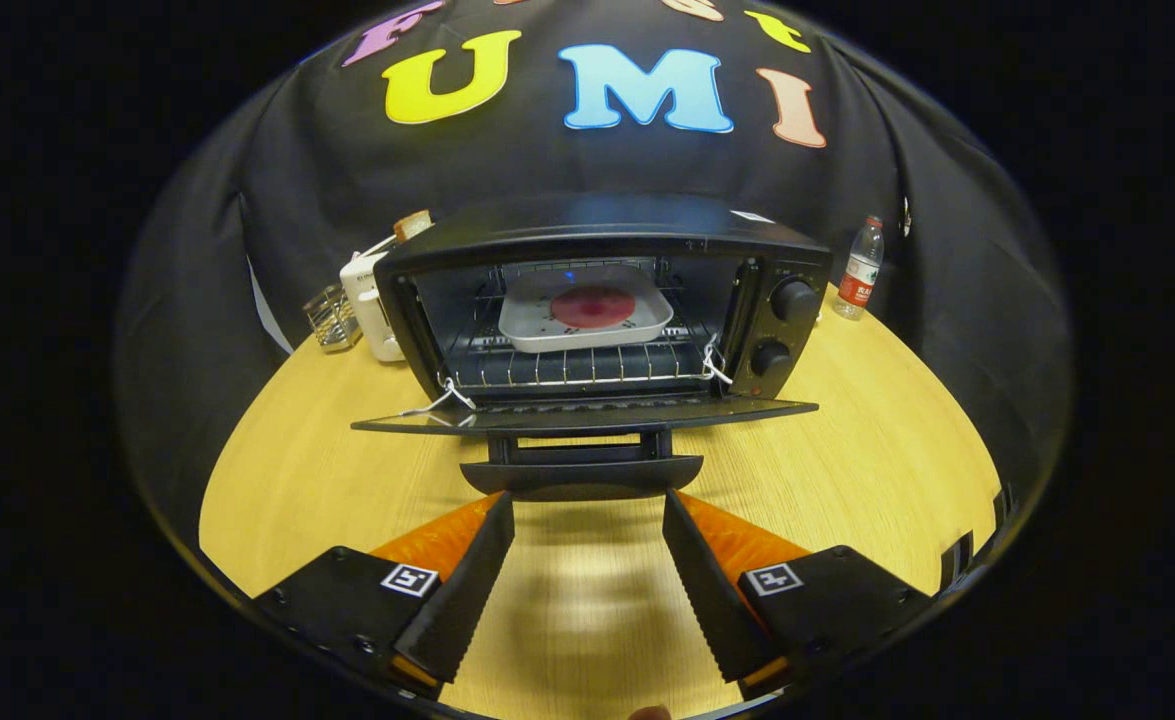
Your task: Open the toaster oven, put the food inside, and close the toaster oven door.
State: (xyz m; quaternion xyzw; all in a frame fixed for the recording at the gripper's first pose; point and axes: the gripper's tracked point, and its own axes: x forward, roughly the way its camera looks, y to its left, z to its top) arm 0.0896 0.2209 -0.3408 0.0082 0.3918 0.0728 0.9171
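Wood-grain table [847,450] lies bare between the two fingers of the gripper [587,505], which stand spread wide with nothing held between them. Their tips reach up to the two ends of the door handle [581,476]; whether they touch it cannot be told.

Just ahead of the tips, the oven door [587,413] is dropped fully open and lies flat, level with the table, the handle hanging off its front edge toward the fingers. A white string [439,405] trails from the left hinge onto the door, and another bit of string sits at the right hinge.

Beyond the door, the oven [607,300] stands open. Inside, on the wire rack [577,368], rests a pale square tray [585,315] with the food [593,306], a round reddish slice, lying in its middle. Two black knobs [793,300] sit one above the other on the oven's right panel.

Left of the oven and partly hidden behind it stands a white toaster [372,310] with a slice of bread [412,224] sticking up from it. Just beside the toaster, farther left, is a small wire holder [332,318]. Off to the right, well apart from the oven, a water bottle [859,268] stands upright near the table's far edge. Nothing stands between the fingers and the open door.
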